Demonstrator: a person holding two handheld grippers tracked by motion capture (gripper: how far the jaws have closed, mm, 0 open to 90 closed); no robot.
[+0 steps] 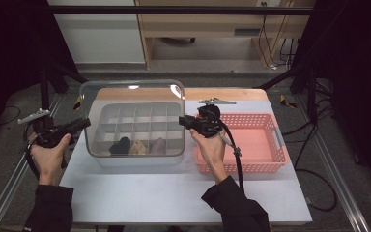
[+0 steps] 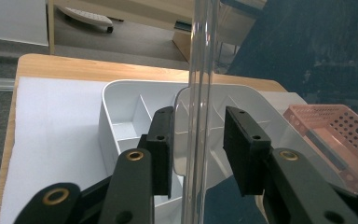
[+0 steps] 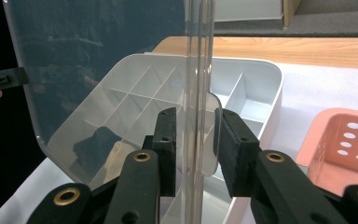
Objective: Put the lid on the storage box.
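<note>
Holding clear lid (image 1: 131, 118) above divided box (image 1: 140, 162): both grippers, gaps at pads | box: three items | basket (image 1: 270, 162) empty

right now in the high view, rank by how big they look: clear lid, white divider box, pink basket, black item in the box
1. clear lid and white divider box: alike, overlapping, so unranked
2. pink basket
3. black item, smallest
</note>
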